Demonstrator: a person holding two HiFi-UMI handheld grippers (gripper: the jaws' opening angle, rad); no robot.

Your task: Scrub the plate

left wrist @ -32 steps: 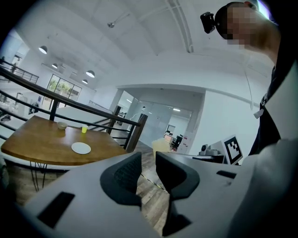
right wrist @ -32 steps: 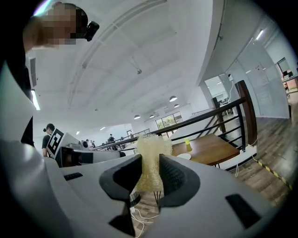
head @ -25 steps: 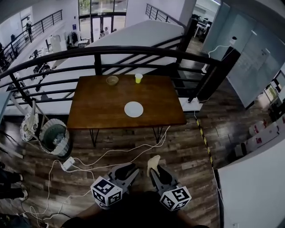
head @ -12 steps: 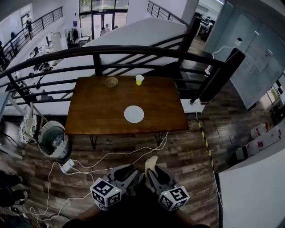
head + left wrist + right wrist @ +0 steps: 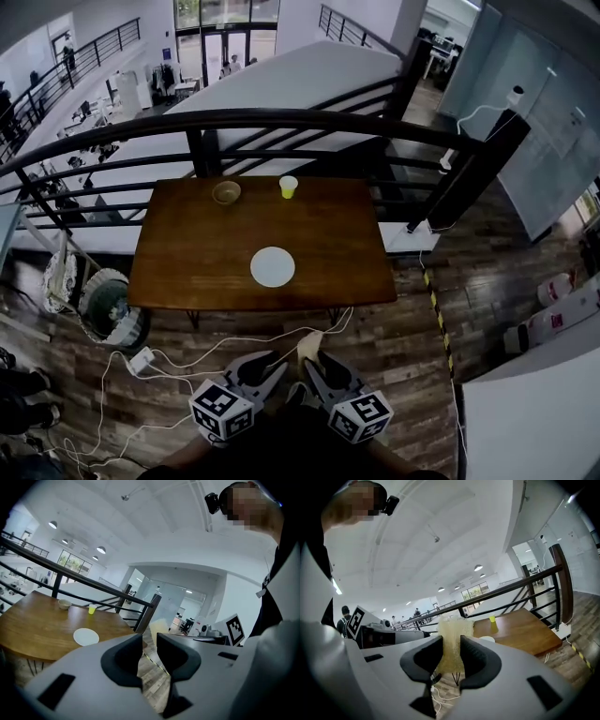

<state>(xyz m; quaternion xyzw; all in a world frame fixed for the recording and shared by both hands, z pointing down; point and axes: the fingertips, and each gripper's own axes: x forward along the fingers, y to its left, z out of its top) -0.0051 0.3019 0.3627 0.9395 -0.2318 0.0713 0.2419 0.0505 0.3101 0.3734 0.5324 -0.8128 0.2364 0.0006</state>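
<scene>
A round white plate [image 5: 272, 266] lies near the front middle of a brown wooden table [image 5: 187, 272]; the same plate [image 5: 86, 636] shows small in the left gripper view and as the plate [image 5: 487, 639] just past the right jaws. Both grippers hang low over the floor, well short of the table. My right gripper [image 5: 312, 361] is shut on a pale yellow sponge [image 5: 452, 641], which stands up between its jaws. My left gripper [image 5: 265, 367] is beside it, open by a narrow gap, with only floor seen between its jaws.
A small bowl [image 5: 226, 192] and a yellow cup [image 5: 288, 187] stand at the table's far edge. A black railing [image 5: 281, 120] runs behind the table. A bin [image 5: 112, 307] stands left of the table, and white cables [image 5: 216, 339] lie on the floor in front.
The table and plate have slid lower and grown slightly in the head view, so I am nearer to them. Both grippers stay low, the sponge still held.
</scene>
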